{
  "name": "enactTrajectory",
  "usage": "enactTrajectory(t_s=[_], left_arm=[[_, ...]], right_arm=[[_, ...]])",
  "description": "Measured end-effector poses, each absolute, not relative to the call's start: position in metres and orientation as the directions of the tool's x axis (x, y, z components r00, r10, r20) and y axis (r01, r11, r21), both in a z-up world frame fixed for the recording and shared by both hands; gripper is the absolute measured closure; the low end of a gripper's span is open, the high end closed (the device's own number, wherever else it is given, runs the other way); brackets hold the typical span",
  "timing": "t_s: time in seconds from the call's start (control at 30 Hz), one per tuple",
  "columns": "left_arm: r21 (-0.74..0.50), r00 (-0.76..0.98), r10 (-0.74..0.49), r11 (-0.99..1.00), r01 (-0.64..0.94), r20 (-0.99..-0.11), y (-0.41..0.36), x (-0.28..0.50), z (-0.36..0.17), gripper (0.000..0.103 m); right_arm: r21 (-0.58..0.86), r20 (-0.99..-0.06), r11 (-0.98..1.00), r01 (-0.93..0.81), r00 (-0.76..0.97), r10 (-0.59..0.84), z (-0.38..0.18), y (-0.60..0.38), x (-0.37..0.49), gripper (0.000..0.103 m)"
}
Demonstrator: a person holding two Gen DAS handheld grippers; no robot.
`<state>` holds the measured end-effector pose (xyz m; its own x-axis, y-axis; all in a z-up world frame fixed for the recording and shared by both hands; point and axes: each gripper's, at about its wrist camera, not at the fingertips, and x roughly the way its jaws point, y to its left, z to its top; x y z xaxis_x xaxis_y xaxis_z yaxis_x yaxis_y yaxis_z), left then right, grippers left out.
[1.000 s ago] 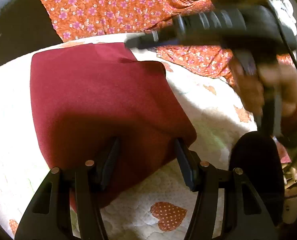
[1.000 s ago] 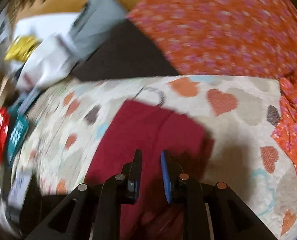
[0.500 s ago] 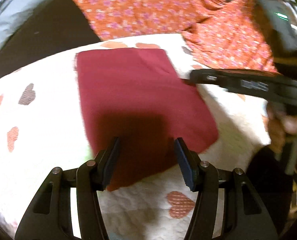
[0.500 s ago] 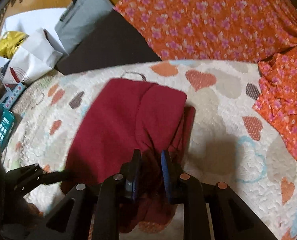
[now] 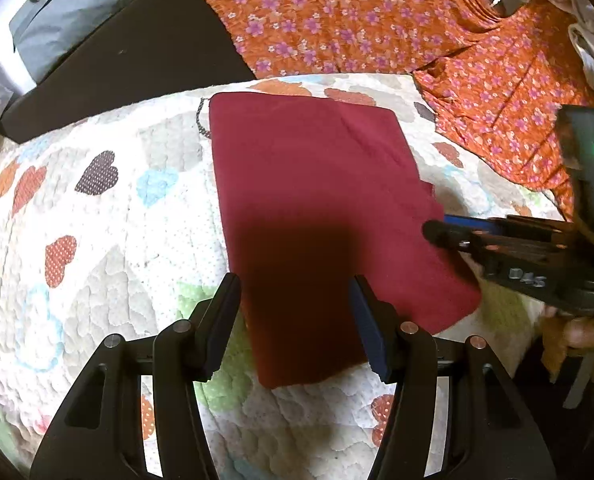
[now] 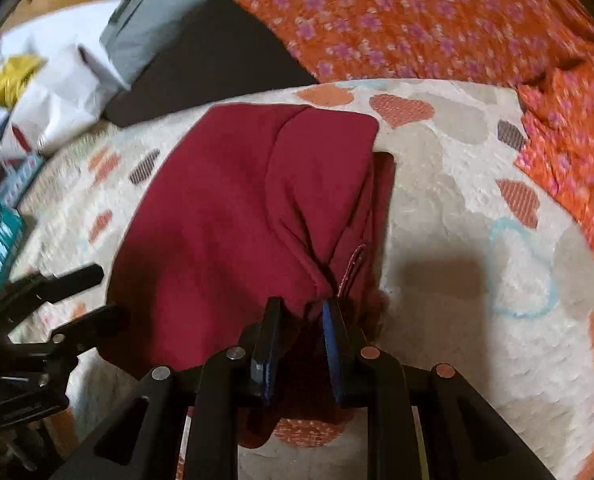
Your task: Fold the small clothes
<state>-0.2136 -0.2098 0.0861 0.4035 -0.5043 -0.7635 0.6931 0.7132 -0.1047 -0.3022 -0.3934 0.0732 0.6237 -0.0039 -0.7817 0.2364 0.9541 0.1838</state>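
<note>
A dark red garment [image 5: 317,208] lies folded into a rough rectangle on the heart-patterned quilt [image 5: 97,240]. My left gripper [image 5: 295,300] is open and empty, hovering over the garment's near edge. My right gripper [image 6: 303,312] is shut on a bunched edge of the red garment [image 6: 237,220] at its near right side. The right gripper also shows in the left wrist view [image 5: 437,230], at the garment's right edge. The left gripper shows in the right wrist view [image 6: 97,292], open by the garment's left side.
Orange floral cloth [image 5: 357,20] lies at the back and right of the quilt. A black slab [image 5: 137,60] and a grey case [image 5: 77,4] sit at the back left. White bags and boxes [image 6: 45,100] lie to the left in the right wrist view.
My left gripper has pulled back and left, so the whole folded garment shows. My right gripper has come down to the garment's right edge and holds a bunch of it.
</note>
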Motion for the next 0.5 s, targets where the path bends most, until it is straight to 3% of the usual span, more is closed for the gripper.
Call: enactTrajectory(t_s=[0.17,0.3,0.5], left_arm=[[-0.146,0.383,-0.512,0.724,0.674,-0.769,-0.211,-0.202,0.087,0.047],[-0.179,0.378,-0.52,0.737,0.652,-0.766,-0.211,-0.19,0.091,0.047],[-0.187,0.394,-0.515,0.756,0.628,-0.761,-0.215,-0.172,0.091,0.043]], right_arm=[[0.243,-0.74,0.939,0.244,0.672,0.017,0.094,-0.4,-0.31,0.08],[0.247,-0.702,0.921,0.302,0.711,-0.045,0.107,-0.412,-0.307,0.056],[0.325,-0.718,0.876,0.356,0.696,-0.017,0.096,-0.429,-0.284,0.056]])
